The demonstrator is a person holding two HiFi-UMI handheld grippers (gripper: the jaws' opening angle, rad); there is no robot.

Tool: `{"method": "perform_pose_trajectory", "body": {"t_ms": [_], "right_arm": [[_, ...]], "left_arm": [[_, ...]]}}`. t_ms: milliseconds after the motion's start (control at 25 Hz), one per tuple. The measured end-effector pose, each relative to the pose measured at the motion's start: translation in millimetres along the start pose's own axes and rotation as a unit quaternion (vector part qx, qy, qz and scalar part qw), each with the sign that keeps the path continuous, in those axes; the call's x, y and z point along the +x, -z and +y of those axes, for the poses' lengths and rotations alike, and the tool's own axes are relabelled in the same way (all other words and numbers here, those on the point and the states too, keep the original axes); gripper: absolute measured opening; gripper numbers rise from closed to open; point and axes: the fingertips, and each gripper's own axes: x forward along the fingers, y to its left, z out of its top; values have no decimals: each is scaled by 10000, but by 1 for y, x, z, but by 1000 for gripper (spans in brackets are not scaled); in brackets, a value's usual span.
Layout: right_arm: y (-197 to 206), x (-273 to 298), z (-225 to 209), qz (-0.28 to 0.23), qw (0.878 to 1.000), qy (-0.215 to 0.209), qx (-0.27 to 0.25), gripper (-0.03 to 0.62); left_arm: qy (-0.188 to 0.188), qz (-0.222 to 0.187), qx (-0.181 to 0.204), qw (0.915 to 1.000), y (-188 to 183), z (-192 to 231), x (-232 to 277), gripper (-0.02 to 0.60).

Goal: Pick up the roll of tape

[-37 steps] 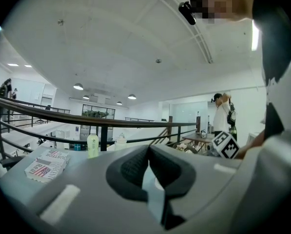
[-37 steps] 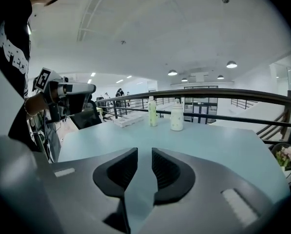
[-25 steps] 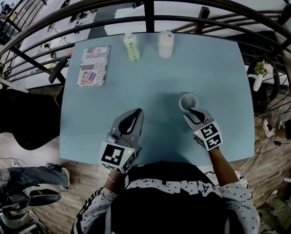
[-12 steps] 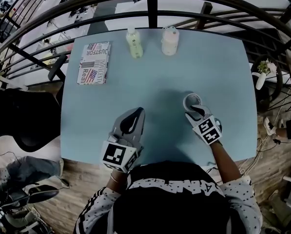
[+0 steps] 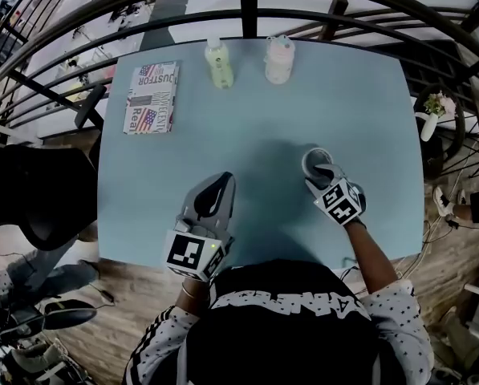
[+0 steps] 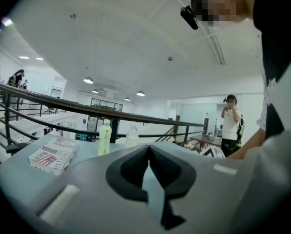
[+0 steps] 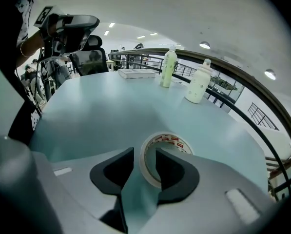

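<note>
On my right gripper (image 7: 144,152) the jaws have just been opening and stand wide, unclamped, astride the near wall of the roll of tape (image 7: 170,139), which lies flat on the table (image 7: 101,111). On my left gripper (image 6: 148,147) the jaws are closed and empty.

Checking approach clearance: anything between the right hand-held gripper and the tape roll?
Nothing visible. The right hand-held gripper is at the roll of tape. Its jaws have just been opening and stand apart, with the roll's near wall between them. The green bottle and the white bottle stand far across the table.
</note>
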Motion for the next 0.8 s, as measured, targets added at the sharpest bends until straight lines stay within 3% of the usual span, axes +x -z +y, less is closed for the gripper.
{"method": "perform_pose_trajectory", "body": {"t_ms": [800], "right_arm": [[1, 11, 6, 209, 9989, -138, -384, 57]], "left_arm": [[-209, -42, -52, 9998, -3, 14, -7, 0]]}}
